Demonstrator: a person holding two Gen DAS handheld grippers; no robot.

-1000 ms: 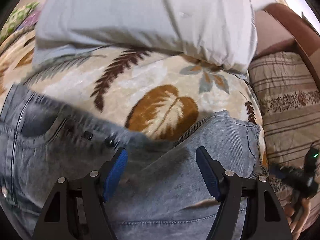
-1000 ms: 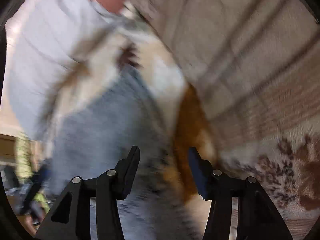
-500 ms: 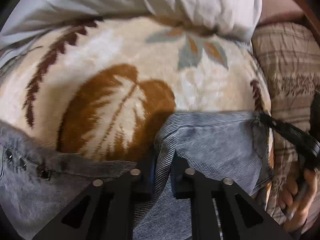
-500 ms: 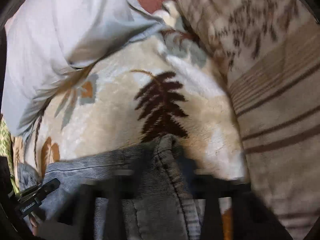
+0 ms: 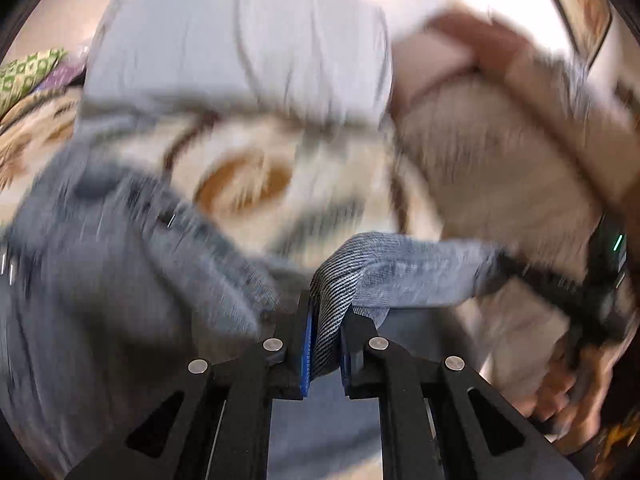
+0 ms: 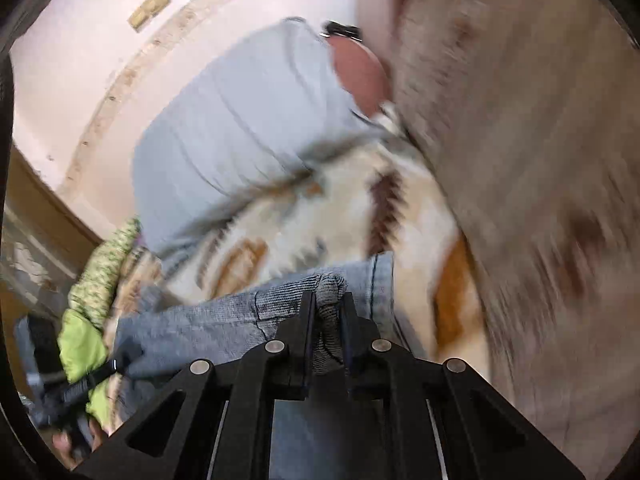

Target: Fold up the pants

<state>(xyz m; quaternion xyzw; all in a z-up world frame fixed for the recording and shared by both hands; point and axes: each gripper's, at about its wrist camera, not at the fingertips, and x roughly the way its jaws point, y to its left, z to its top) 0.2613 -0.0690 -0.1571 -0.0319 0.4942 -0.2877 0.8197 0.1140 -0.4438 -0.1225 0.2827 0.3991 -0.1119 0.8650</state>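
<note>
Both grippers now off bed, leg end lifted clear of cream leaf-print fleece blanket (image 5: 256, 168); half second ago same end lay flat on it

Left gripper (image 5: 325, 344) pinching bunched fold of grey-blue denim pants (image 5: 408, 276); right gripper (image 6: 327, 332) clamped on hem corner

Cloth stretched between them; waist part slumped on blanket, left

Pale grey pillow (image 5: 240, 40) behind

Judgement: carry-over fold begun, leg end heading toward waistband; heavy blur, exact alignment unclear

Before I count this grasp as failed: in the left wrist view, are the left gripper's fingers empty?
No, the left gripper is shut on a fold of the grey pants, denim showing between its blue pads.
</note>
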